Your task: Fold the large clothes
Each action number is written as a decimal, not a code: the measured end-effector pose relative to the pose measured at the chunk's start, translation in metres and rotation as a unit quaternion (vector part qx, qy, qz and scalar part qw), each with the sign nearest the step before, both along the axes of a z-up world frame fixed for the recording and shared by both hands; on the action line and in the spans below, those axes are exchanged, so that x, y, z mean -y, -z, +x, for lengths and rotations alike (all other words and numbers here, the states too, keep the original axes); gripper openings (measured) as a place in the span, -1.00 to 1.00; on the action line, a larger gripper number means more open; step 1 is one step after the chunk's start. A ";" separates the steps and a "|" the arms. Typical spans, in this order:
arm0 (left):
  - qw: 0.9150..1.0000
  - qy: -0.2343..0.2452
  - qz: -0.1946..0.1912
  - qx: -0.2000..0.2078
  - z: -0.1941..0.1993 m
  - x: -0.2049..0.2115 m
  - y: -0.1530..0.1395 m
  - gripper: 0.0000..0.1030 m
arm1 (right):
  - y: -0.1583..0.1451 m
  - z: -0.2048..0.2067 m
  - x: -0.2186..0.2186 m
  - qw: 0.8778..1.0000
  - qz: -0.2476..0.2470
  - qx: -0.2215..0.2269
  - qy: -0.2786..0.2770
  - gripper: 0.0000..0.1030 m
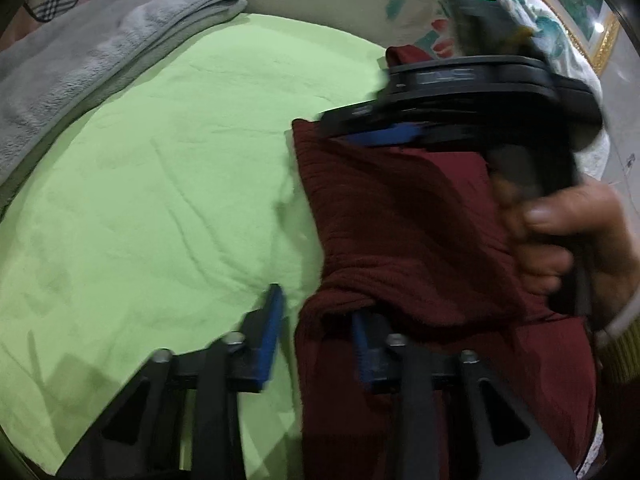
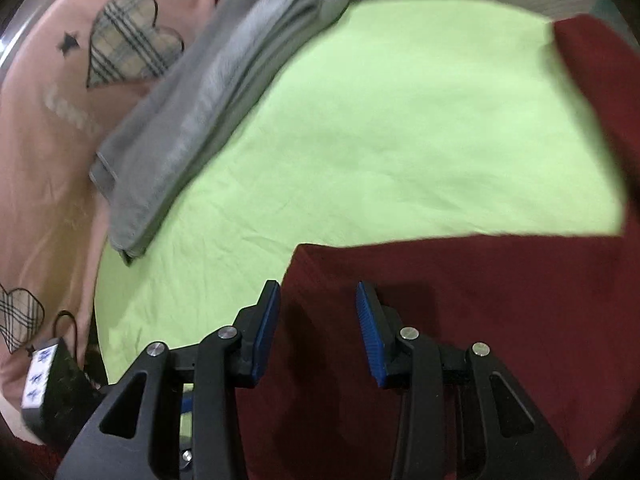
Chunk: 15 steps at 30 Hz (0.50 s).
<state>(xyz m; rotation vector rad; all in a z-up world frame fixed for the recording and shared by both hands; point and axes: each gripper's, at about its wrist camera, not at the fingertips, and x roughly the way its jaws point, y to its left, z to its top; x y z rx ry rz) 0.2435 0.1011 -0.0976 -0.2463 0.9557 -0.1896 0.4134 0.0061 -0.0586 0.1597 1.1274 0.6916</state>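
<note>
A dark red knit garment (image 1: pixel 404 224) lies bunched on the light green sheet (image 1: pixel 160 184), on the right of the left wrist view. My left gripper (image 1: pixel 318 332) is open; the cloth drapes over its right finger (image 1: pixel 366 352). My right gripper's black body (image 1: pixel 472 92) and the hand holding it hang over the garment; only its blue pad edge (image 1: pixel 392 136) shows there. In the right wrist view the garment (image 2: pixel 460 300) fills the lower right. My right gripper (image 2: pixel 318 328) is open just above its left edge, with nothing between the fingers.
A folded grey towel (image 2: pixel 192 120) lies along the sheet's far left edge (image 1: pixel 92 52). Pink bedding with plaid hearts (image 2: pixel 124 40) lies beyond it. A small black box (image 2: pixel 48 388) sits at lower left. A floral cloth and a gilt frame (image 1: pixel 600 44) stand at the back right.
</note>
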 end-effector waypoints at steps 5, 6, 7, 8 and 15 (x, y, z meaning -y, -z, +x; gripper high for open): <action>1.000 -0.009 -0.008 0.019 -0.005 -0.003 -0.004 -0.86 | 0.000 0.002 -0.020 0.999 -0.010 0.022 -0.029 -0.89; 1.000 -0.016 -0.015 0.023 -0.006 -0.006 -0.005 -0.86 | -0.004 0.003 -0.018 0.999 0.008 0.031 -0.015 -0.89; 0.999 -0.027 -0.022 0.021 -0.007 -0.011 -0.005 -0.87 | -0.009 0.005 -0.011 0.998 0.036 0.041 0.011 -0.89; 0.999 -0.040 -0.035 0.012 -0.006 -0.017 -0.001 -0.87 | -0.010 0.007 -0.004 0.997 0.055 0.047 0.034 -0.89; 0.998 -0.038 -0.056 -0.013 -0.012 -0.028 -0.004 -0.85 | 0.013 -0.001 0.017 0.993 0.084 0.014 0.084 -0.71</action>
